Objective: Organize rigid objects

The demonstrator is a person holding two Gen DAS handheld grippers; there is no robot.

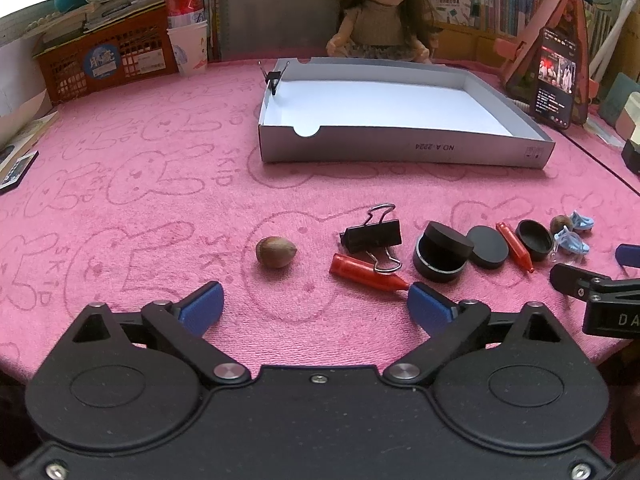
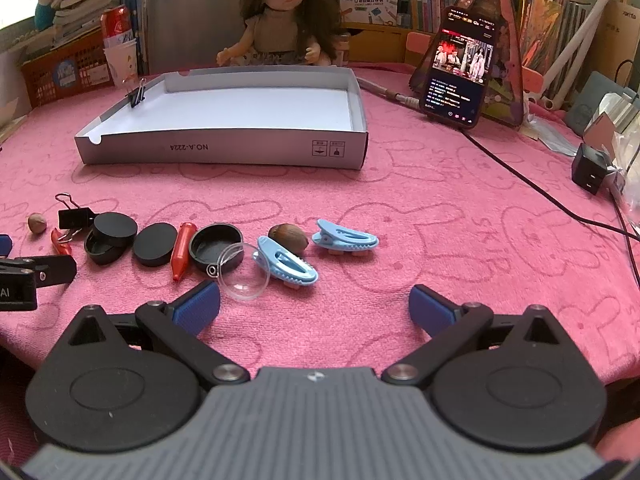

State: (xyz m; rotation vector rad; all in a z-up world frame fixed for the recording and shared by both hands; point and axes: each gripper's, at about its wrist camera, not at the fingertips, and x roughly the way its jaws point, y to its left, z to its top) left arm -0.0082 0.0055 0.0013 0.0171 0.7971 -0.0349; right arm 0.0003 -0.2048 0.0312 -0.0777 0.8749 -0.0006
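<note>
Small objects lie in a row on the pink cloth: a nut (image 1: 276, 252), a black binder clip (image 1: 374, 236), a red crayon-shaped piece (image 1: 366, 273), black round lids (image 1: 442, 251), two blue clips (image 2: 286, 263) (image 2: 345, 238), a second nut (image 2: 288, 235) and a clear dome (image 2: 245, 271). An empty white cardboard box (image 1: 404, 146) (image 2: 224, 146) stands behind, with a small binder clip (image 2: 136, 94) on its left wall. My left gripper (image 1: 314, 306) is open, just short of the nut. My right gripper (image 2: 314, 306) is open, near the blue clips.
A doll (image 2: 280, 16) sits behind the box. A phone (image 2: 460, 66) leans on a stand at the right, with a black cable (image 2: 540, 192) across the cloth and a charger (image 2: 590, 168). An orange basket (image 1: 108, 60), a can and a cup stand at back left.
</note>
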